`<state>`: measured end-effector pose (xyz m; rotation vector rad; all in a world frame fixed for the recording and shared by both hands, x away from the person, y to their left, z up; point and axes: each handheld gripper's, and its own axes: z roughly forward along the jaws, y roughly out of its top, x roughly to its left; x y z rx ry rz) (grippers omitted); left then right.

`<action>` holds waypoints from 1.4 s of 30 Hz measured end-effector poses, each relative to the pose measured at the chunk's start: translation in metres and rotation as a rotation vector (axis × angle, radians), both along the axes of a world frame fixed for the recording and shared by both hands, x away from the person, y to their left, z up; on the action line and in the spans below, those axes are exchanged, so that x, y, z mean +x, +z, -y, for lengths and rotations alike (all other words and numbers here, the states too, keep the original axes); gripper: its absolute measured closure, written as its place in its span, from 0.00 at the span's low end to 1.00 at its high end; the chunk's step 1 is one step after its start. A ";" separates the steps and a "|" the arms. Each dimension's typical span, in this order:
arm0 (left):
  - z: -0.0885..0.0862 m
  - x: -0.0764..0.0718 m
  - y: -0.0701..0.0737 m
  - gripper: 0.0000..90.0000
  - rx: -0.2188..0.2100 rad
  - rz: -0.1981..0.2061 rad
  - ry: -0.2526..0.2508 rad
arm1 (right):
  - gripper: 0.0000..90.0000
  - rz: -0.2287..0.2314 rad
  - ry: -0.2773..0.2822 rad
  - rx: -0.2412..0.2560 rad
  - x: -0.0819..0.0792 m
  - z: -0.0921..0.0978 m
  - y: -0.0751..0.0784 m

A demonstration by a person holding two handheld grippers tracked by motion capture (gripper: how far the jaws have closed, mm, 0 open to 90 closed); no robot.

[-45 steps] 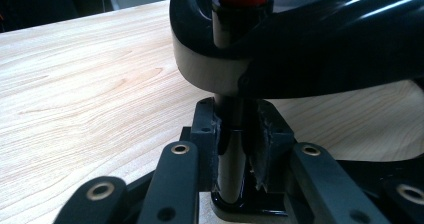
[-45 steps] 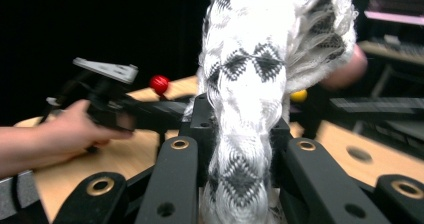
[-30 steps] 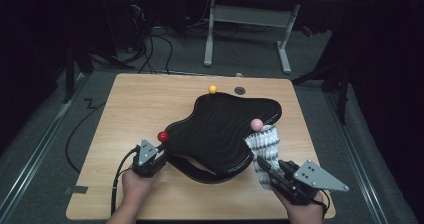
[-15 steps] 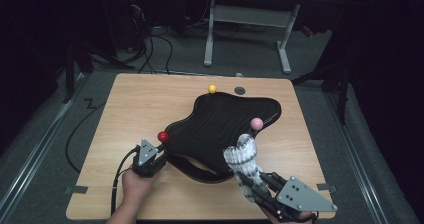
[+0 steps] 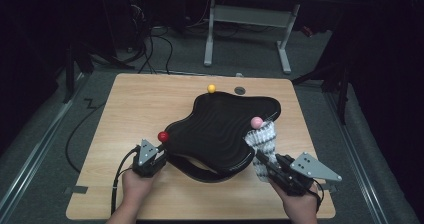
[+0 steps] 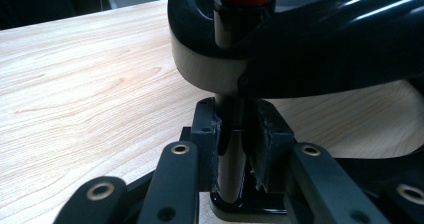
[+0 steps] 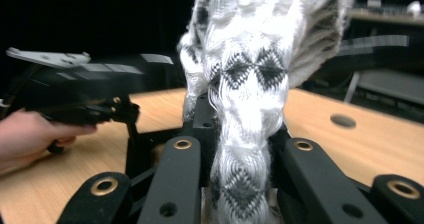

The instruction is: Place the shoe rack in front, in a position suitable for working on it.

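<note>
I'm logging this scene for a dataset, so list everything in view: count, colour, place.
Rack: one, black, ridged, mid-table.
Pegs: three; red-tipped near left, yellow-tipped far side, pink-tipped right.
Sock: one, white and black knit, at the rack's right edge.
Table: one, light wood.
Hole: one, dark, far table edge.
Left gripper: black, shut on the red-tipped peg's post.
Right gripper: black, shut on the sock.
Hands: two, bottom edge.

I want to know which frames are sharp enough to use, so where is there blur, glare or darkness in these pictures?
High view: table evenly lit, surroundings nearly black. Left gripper view: glare streaks on the glossy black frame, wood grain sharp. Right gripper view: the knitted sock is close and soft, the other claw smeared by motion blur.
</note>
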<state>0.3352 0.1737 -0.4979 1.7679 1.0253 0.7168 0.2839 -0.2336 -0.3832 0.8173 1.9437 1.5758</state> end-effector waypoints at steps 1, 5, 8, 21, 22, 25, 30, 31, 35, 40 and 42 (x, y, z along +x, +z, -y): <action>0.000 0.000 0.000 0.82 -0.001 -0.001 0.000 | 0.86 -0.017 -0.009 -0.001 0.004 0.000 -0.003; 0.000 0.000 0.000 0.82 -0.007 -0.006 -0.001 | 0.86 -0.076 -0.043 -0.042 0.017 0.000 -0.020; 0.000 0.000 0.001 0.82 -0.010 -0.009 -0.004 | 0.86 -0.127 -0.056 -0.071 0.024 0.001 -0.034; 0.003 -0.026 0.001 0.82 0.011 -0.010 -0.077 | 0.86 -0.185 -0.033 -0.099 0.050 -0.017 -0.058; 0.003 -0.030 0.000 0.82 0.009 -0.009 -0.088 | 0.86 -0.189 -0.031 -0.094 0.053 -0.019 -0.058; 0.008 -0.039 -0.001 0.82 0.005 -0.010 -0.108 | 0.85 -0.182 -0.032 -0.085 0.062 -0.023 -0.059; 0.019 -0.041 0.000 0.82 0.009 -0.013 -0.153 | 0.85 -0.160 -0.109 -0.043 0.061 -0.002 -0.055; 0.021 -0.039 0.000 0.82 0.012 -0.013 -0.162 | 0.85 -0.153 -0.131 -0.025 0.059 0.006 -0.053; 0.032 -0.033 0.000 0.82 0.021 -0.011 -0.201 | 0.85 -0.076 -0.203 0.044 0.041 0.037 -0.036; 0.047 -0.029 0.000 0.82 0.027 -0.005 -0.241 | 0.85 0.064 -0.209 0.113 0.007 0.063 -0.004; 0.052 -0.030 0.000 0.82 0.028 -0.004 -0.252 | 0.85 0.091 -0.158 0.128 -0.001 0.062 0.004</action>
